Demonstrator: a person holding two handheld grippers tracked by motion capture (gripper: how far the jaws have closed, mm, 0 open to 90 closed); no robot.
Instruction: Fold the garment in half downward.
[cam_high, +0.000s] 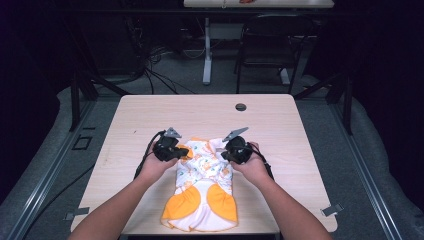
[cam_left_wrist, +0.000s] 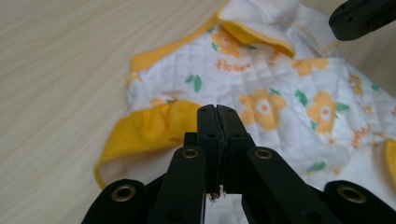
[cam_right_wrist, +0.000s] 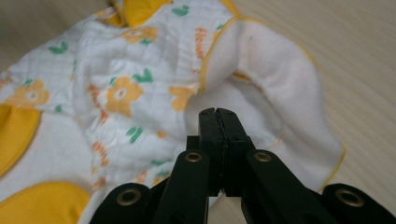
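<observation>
A small white quilted garment (cam_high: 205, 185) with orange flowers and orange trim lies on the wooden table (cam_high: 150, 115), its top bunched up between my two grippers. My left gripper (cam_high: 181, 151) is shut at the garment's orange ruffled sleeve (cam_left_wrist: 144, 130), whose edge lifts off the table at the closed jaw tips (cam_left_wrist: 217, 109). On the opposite side, my right gripper (cam_high: 223, 151) is shut at a white fleecy flap (cam_right_wrist: 280, 93) that curls up around its tips (cam_right_wrist: 217, 112). The garment's lower end with orange patches (cam_high: 200, 202) lies flat near the front edge.
A dark cable hole (cam_high: 241, 107) sits in the table's far part. Bare wood lies left, right and beyond the garment. A black chair (cam_high: 270, 45) and another table's leg (cam_high: 207, 60) stand on the floor behind. Part of the right gripper (cam_left_wrist: 359, 18) shows beyond the garment.
</observation>
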